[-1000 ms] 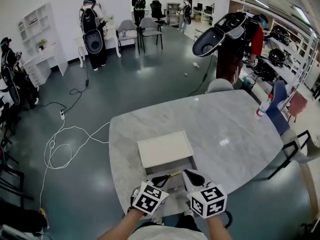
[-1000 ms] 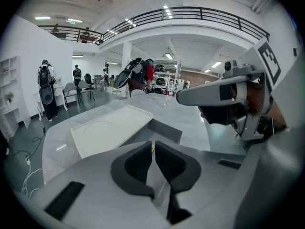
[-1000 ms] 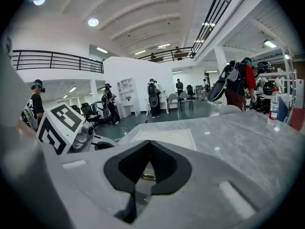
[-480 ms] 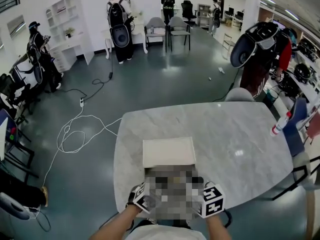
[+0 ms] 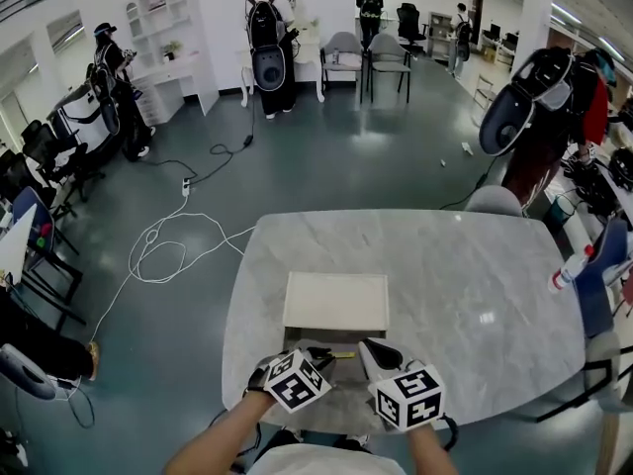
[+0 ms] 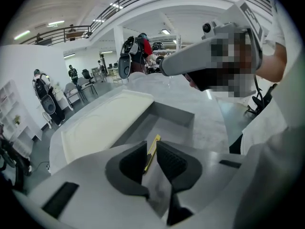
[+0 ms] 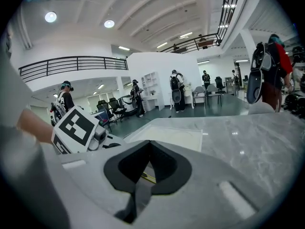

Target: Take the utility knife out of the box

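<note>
An open grey box [image 5: 312, 341] lies near the table's front edge, with its white lid [image 5: 336, 301] flat on the far side of it. In the left gripper view the slim yellow utility knife [image 6: 153, 150] is pinched between the dark pads of my left gripper [image 6: 152, 146], above the grey box floor [image 6: 167, 124]. In the head view the left gripper [image 5: 321, 353] is over the box and the knife [image 5: 343, 354] points right. My right gripper [image 5: 368, 345] hovers just right of it. Its jaws [image 7: 147, 146] are closed and hold nothing. The knife [image 7: 148, 178] shows below them.
The marble table [image 5: 465, 275] stretches away to the right. A spray bottle [image 5: 566, 273] stands near its right edge. A grey chair [image 5: 493, 201] is tucked at the far side. Cables [image 5: 163, 255] trail over the floor at left, and people with gear stand around the room.
The head view has swung, so the table sits more centred. Both grippers stay over the box at the front edge, the knife still in the left one.
</note>
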A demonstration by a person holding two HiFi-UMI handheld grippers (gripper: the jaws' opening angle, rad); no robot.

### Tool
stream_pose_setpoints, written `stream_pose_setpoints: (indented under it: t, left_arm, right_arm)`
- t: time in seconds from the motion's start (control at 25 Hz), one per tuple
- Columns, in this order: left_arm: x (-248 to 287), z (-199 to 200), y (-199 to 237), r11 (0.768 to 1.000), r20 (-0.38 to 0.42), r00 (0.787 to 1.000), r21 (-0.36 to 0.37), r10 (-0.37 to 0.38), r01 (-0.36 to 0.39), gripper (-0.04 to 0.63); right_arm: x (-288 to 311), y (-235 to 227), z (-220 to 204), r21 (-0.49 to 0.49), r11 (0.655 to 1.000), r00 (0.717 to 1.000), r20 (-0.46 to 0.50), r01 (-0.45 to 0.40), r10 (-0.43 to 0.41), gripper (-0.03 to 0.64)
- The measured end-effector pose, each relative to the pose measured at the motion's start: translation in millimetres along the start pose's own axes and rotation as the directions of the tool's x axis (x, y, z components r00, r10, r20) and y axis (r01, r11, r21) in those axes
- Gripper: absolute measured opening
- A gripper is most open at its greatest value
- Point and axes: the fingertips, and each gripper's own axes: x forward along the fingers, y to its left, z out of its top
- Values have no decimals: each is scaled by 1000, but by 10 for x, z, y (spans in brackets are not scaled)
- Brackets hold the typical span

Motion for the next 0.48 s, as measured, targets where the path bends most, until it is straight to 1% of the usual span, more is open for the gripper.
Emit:
stream_pose_setpoints:
  t: [0.12, 0.24, 0.48]
  left_arm:
    - [52, -55, -30, 999, -51, 999, 36, -10, 12, 77]
    - [96, -134, -28, 998, -97, 995, 65, -8, 15, 78]
    - [190, -201, 26, 994, -160, 987, 111, 1, 17, 81]
  right_arm:
    - [9, -3, -13, -7, 1000, 1000, -8, -23, 23, 5]
    - [32, 17, -23, -13, 999, 999, -16, -46, 46, 5]
    - [39, 10, -60, -16, 997, 997, -27, -71, 71, 5]
